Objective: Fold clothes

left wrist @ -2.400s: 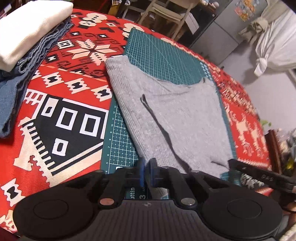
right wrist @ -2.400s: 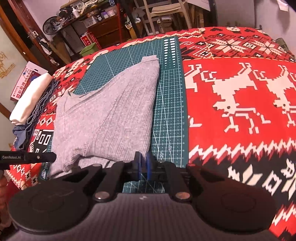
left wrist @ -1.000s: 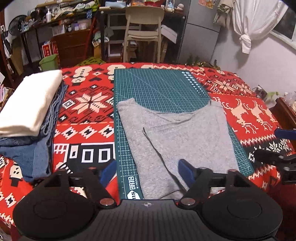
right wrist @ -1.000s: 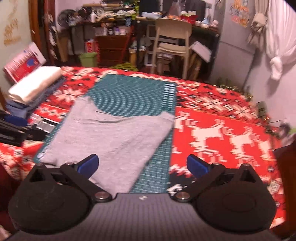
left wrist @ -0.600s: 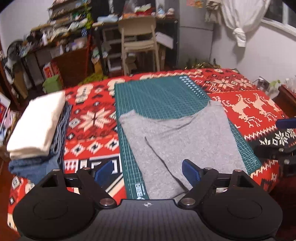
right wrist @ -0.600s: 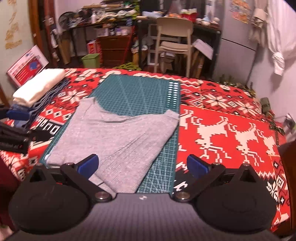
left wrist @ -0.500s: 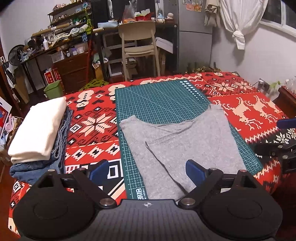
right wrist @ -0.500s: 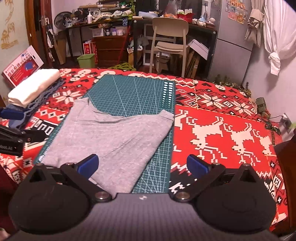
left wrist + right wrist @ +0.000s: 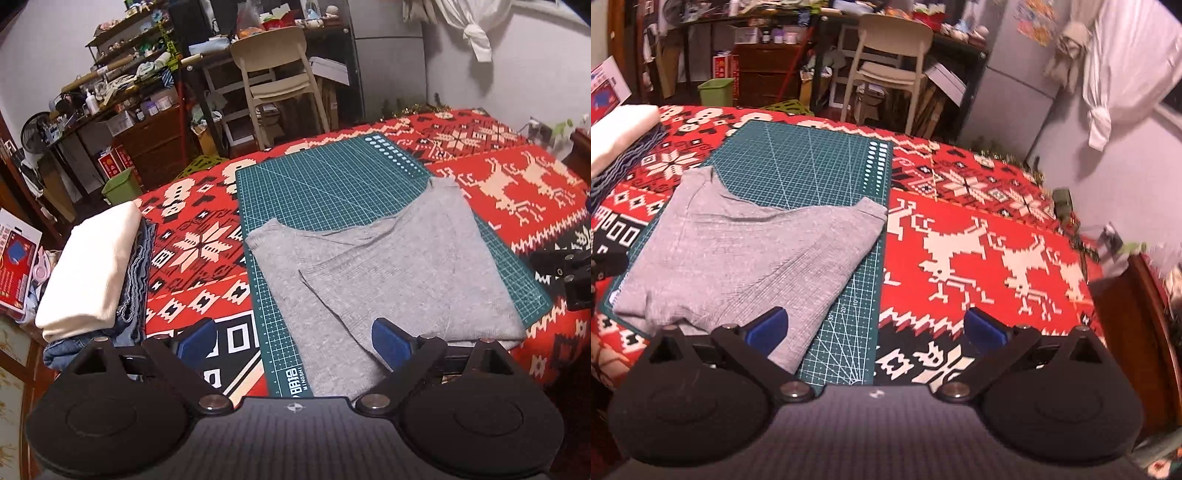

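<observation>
Fingers first: the left gripper [image 9: 291, 341] has its blue fingers [image 9: 388, 341] spread wide and holding nothing, raised above the near edge of the surface. The right gripper [image 9: 875, 328] is the same, fingers [image 9: 766, 326] wide apart and empty, also lifted clear of the cloth.

Beyond them the grey garment [image 9: 388, 266] lies flat on the green cutting mat [image 9: 325, 184], which sits on the red patterned cloth [image 9: 199, 251] covering the surface. The garment is already doubled over, one layer lying across another, with its two far corners pointing toward the far edge and a dip between them. It runs longer from left edge to right edge than from near to far.

It lies straight ahead of the left fingers and ahead and to the left of the right fingers, so the left gripper looks nearer its middle. At the left edge a stack of folded clothes [image 9: 92, 258] rests well apart.

This fits either a garment partway folded or one just finished.
</observation>
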The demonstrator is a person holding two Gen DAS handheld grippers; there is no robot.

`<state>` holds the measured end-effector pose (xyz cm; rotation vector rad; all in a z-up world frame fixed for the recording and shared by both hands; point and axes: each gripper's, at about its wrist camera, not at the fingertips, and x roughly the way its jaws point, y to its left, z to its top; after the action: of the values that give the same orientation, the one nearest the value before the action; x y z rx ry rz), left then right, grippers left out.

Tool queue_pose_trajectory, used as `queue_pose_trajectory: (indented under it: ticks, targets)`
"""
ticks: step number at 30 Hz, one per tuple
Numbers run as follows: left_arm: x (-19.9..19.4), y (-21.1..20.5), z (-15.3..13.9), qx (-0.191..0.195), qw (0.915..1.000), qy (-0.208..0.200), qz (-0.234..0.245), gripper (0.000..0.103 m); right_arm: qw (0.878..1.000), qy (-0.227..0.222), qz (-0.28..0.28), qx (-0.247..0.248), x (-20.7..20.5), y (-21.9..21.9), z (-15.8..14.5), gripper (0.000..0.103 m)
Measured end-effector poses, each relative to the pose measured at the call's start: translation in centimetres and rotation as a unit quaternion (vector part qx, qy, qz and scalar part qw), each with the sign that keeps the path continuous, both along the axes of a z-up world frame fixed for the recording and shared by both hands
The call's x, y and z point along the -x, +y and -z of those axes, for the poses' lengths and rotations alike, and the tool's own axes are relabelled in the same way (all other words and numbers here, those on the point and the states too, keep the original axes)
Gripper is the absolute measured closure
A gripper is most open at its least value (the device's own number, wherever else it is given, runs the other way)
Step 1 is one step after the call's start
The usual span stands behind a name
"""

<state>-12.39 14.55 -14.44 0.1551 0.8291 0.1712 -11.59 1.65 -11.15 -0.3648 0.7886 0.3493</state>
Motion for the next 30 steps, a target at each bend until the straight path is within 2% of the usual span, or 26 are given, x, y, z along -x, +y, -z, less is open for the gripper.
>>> queue_pose_trajectory:
  ticks: [6, 10, 12, 14, 15, 16, 17, 19, 20, 24, 25, 30]
  targets:
    - [-0.4, 0.5, -0.1, 0.057, 0.9984, -0.001, 0.005, 0.012, 0.998, 0.033, -0.045, -0.004, 0.0, 0.7, -0.4, 0.001]
    - [-1.1, 0.9, -0.1, 0.092, 0.9957, -0.008, -0.004, 0.012, 0.995, 0.042, -0.068, -0.057, -0.2, 1.1, -0.7, 0.001]
    - [-1.4, 1.1, -0.1, 0.11, 0.9938, -0.011, -0.009, 0.013, 0.993, 0.05, -0.08, -0.077, -0.6, 1.5, -0.7, 0.006]
    - [-1.7, 1.3, -0.1, 0.128, 0.9916, -0.014, -0.014, 0.018, 0.992, 0.052, -0.079, -0.086, -1.1, 2.1, -0.4, 0.025]
    - [-1.8, 1.4, 0.0, 0.137, 0.9904, -0.016, -0.017, 0.027, 0.991, 0.054, -0.081, -0.088, -1.3, 2.5, -0.3, 0.028]
    - [-2.0, 1.5, 0.0, 0.145, 0.989, -0.017, -0.019, 0.034, 0.991, 0.057, -0.084, -0.092, -1.5, 2.8, -0.3, 0.04]
    - [-2.2, 1.6, 0.0, 0.154, 0.9876, -0.019, -0.021, 0.038, 0.99, 0.062, -0.087, -0.096, -1.8, 3.2, -0.2, 0.058]
    - [-2.5, 1.8, 0.1, 0.166, 0.9856, -0.021, -0.025, 0.052, 0.987, 0.074, -0.092, -0.111, -2.5, 3.8, 0.0, 0.076]
    - [-2.7, 1.9, 0.2, 0.17, 0.9848, -0.022, -0.027, 0.056, 0.985, 0.08, -0.095, -0.119, -2.9, 4.1, 0.1, 0.081]
    - [-3.9, 2.1, 0.8, 0.182, 0.9826, -0.013, -0.035, 0.09, 0.982, 0.088, -0.107, -0.131, -4.8, 5.5, 0.9, 0.088]
    - [-4.3, 2.2, 1.0, 0.187, 0.9817, -0.01, -0.033, 0.094, 0.981, 0.092, -0.109, -0.134, -5.4, 5.9, 1.1, 0.094]
    - [-6.3, 3.3, 2.3, 0.215, 0.9757, 0.003, -0.044, 0.096, 0.977, 0.121, -0.108, -0.139, -8.7, 8.0, 3.2, 0.099]
